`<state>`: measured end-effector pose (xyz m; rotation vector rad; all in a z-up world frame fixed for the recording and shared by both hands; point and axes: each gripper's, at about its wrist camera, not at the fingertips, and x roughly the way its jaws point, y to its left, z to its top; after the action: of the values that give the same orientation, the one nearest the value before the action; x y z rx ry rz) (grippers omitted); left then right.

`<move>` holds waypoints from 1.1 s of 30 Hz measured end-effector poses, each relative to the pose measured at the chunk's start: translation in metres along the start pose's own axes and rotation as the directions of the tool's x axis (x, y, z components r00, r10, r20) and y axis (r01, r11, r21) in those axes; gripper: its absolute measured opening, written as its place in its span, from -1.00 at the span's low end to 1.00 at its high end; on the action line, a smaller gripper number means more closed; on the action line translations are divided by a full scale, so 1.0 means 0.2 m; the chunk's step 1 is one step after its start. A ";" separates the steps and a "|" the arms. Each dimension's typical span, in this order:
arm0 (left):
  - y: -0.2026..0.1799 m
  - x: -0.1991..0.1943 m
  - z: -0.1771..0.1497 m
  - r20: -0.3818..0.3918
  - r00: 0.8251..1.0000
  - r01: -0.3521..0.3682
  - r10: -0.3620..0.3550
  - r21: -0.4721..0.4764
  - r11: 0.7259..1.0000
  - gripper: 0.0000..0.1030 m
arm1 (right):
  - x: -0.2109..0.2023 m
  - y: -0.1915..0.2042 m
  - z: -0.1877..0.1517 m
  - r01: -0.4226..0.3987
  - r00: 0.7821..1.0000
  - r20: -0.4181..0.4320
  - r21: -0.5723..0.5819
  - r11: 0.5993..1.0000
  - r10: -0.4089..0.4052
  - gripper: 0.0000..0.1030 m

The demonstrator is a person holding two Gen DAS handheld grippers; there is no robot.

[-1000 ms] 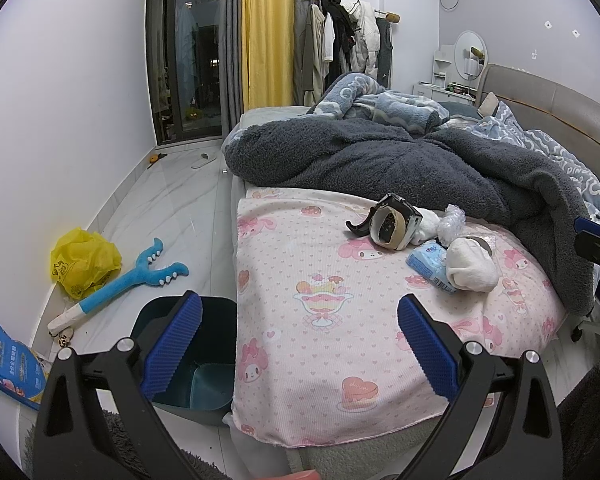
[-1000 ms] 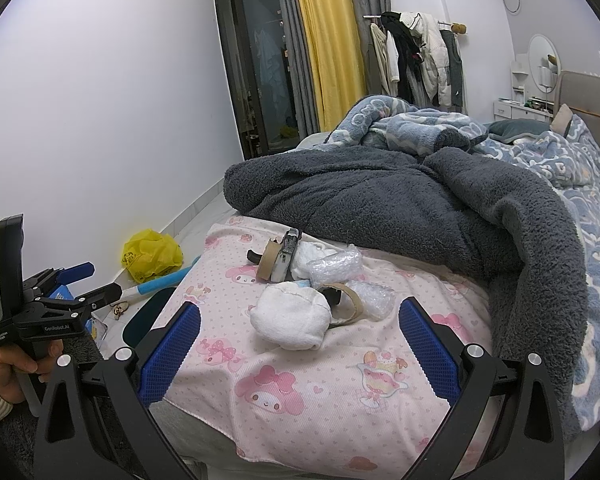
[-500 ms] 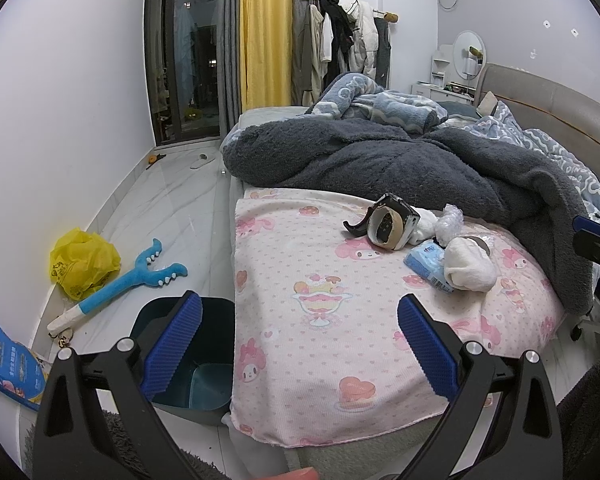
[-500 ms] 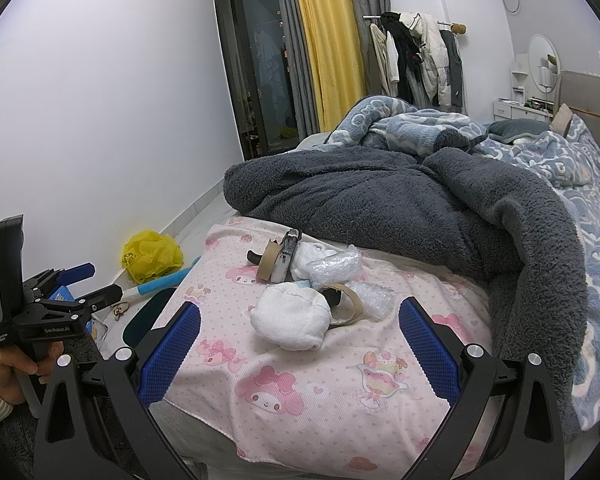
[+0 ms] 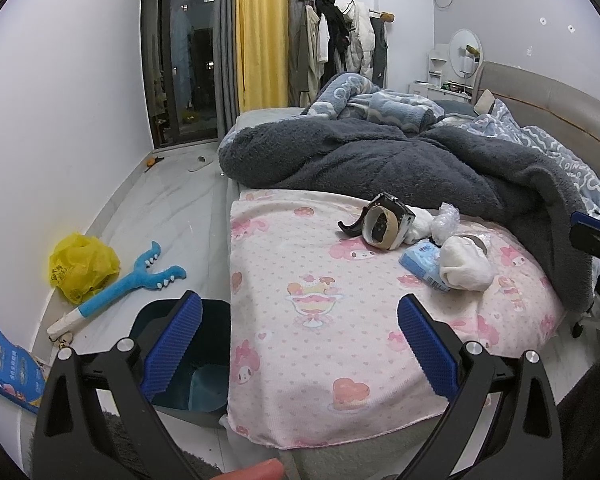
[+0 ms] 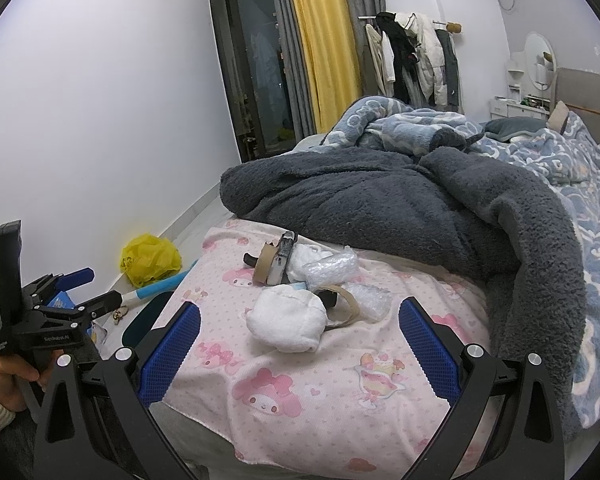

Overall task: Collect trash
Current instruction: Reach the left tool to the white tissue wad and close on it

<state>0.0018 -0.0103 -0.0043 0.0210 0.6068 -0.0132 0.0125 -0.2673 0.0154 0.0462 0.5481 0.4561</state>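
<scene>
A pile of trash lies on the pink patterned sheet [image 5: 316,280]: a tape dispenser with a cardboard roll [image 5: 386,226], a white wad [image 5: 464,268], a blue tissue pack [image 5: 424,262], crumpled clear plastic [image 5: 446,220] and a tape ring [image 6: 342,304]. The wad [image 6: 288,320] and dispenser [image 6: 276,262] also show in the right wrist view. A dark teal bin [image 5: 196,360] stands on the floor beside the bed. My left gripper [image 5: 298,344] is open and empty, over the bed's near corner. My right gripper [image 6: 300,350] is open and empty, just short of the wad.
A yellow plastic bag [image 5: 82,266], a blue toy grabber [image 5: 128,284] and a blue snack packet [image 5: 8,364] lie on the floor by the left wall. A dark grey blanket [image 5: 400,164] is heaped behind the trash. The left gripper shows in the right wrist view [image 6: 80,290].
The left wrist view has shifted slightly; the trash pile sits a little further left and higher. The right gripper has not visibly moved. Both stay open.
</scene>
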 end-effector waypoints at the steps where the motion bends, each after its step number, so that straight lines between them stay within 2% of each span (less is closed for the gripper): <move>1: 0.00 0.00 0.00 -0.002 1.000 0.004 -0.004 -0.002 1.000 0.94 | -0.01 0.00 0.00 -0.001 1.000 0.002 0.004 1.000 0.001 0.94; 7: 0.00 0.01 0.01 0.005 1.000 0.024 -0.024 -0.016 1.000 0.94 | 0.03 -0.02 0.00 -0.012 1.000 -0.018 0.022 1.000 0.012 0.94; 13: -0.04 0.05 0.04 -0.005 0.995 0.103 -0.103 -0.005 0.995 0.93 | 0.12 -0.05 -0.01 0.012 0.997 -0.076 0.011 1.000 -0.011 0.94; 18: -0.12 0.09 0.06 0.002 0.984 0.180 -0.180 0.040 0.983 0.92 | 0.18 -0.09 -0.03 0.017 0.994 -0.112 0.013 1.000 -0.016 0.94; 22: -0.16 0.13 0.08 0.000 0.979 0.206 -0.206 0.071 0.976 0.91 | 0.23 -0.13 -0.05 0.009 0.991 -0.135 0.023 1.000 -0.006 0.94; 25: -0.20 0.16 0.10 -0.005 0.973 0.229 -0.230 0.094 0.969 0.91 | 0.27 -0.20 -0.06 -0.019 0.990 -0.138 0.073 0.997 0.029 0.94; 28: -0.24 0.20 0.11 -0.019 0.962 0.273 -0.273 0.116 0.955 0.90 | 0.30 -0.26 -0.06 -0.041 0.989 -0.137 0.121 0.992 0.057 0.94; 33: -0.31 0.29 0.12 -0.057 0.935 0.355 -0.351 0.098 0.930 0.86 | 0.34 -0.31 -0.07 -0.070 0.985 -0.144 0.157 0.985 0.093 0.94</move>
<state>0.0609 -0.0729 -0.0189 0.0158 0.6415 -0.3968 0.0808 -0.2946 -0.0406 0.1816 0.7317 0.4995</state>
